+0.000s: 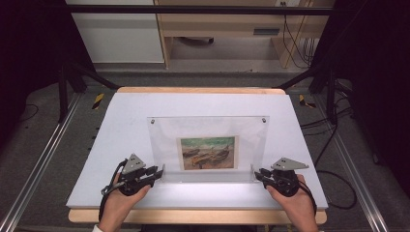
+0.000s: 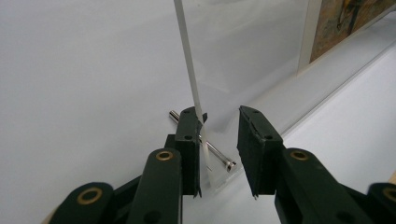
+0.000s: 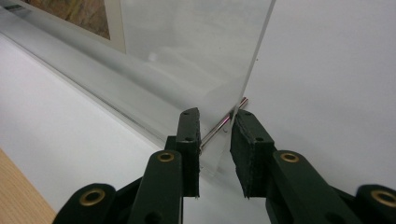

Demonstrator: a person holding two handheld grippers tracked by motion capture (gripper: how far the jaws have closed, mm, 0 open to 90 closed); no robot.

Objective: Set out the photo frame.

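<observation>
At the middle of the white table [image 1: 121, 121] stands a clear acrylic frame [image 1: 208, 130], upright, with a painted print [image 1: 208, 152] inside it. The left gripper [image 1: 159, 171] sits at its near left bottom corner, the right gripper [image 1: 257, 174] at its near right one. Each gripper's jaws straddle the panel's edge and a small steel pin [image 2: 219, 155] — one pad touches the acrylic, the other stands clear, so neither is clamped.
</observation>
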